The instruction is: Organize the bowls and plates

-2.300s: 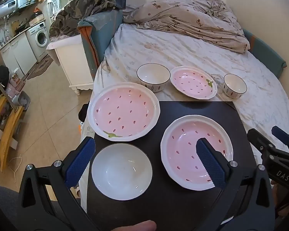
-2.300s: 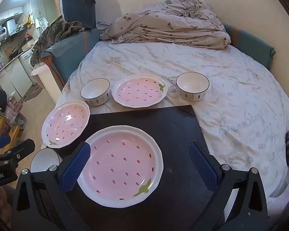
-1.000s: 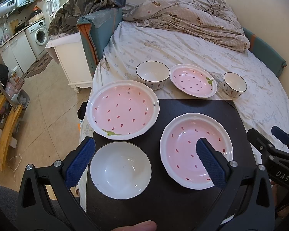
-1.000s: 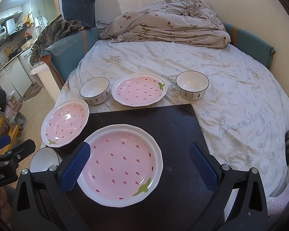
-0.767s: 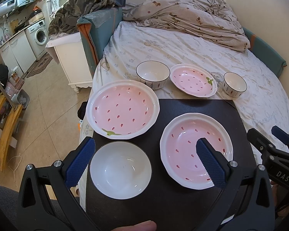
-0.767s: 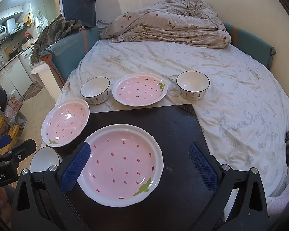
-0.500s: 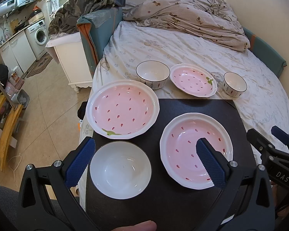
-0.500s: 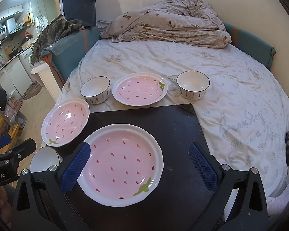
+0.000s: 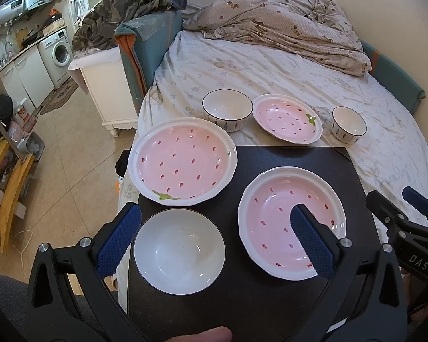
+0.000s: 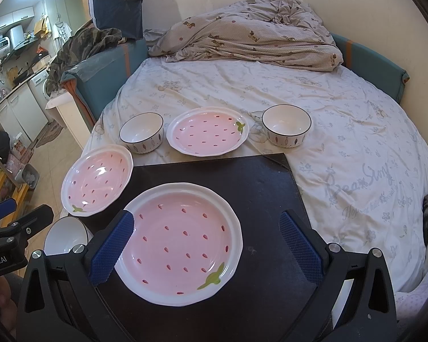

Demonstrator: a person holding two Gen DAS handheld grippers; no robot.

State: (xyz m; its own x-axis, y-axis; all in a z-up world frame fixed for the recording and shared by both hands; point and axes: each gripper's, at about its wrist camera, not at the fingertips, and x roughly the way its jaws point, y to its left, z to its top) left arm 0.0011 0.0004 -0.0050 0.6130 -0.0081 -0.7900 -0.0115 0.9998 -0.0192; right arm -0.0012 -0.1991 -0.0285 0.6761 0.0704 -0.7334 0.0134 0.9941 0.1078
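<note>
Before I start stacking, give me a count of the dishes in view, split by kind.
Pink strawberry plates: 3 (left on black board, right on black board, one on bed)
Black-rimmed patterned bowls: 2 (left, right)
Plain white bowl: 1
Total: 6

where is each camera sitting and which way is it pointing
Left wrist: sits on the left claw, above the near left of the black board, facing the bed; its open blue fingers frame the plain white bowl, and a fingertip shows at the bottom edge.
Right wrist: sits on the right claw, further right, facing the same way; its open fingers flank the near strawberry plate.
Shared: both see that plate, the left strawberry plate, the bowls on the bed, and each other's claw.
</note>
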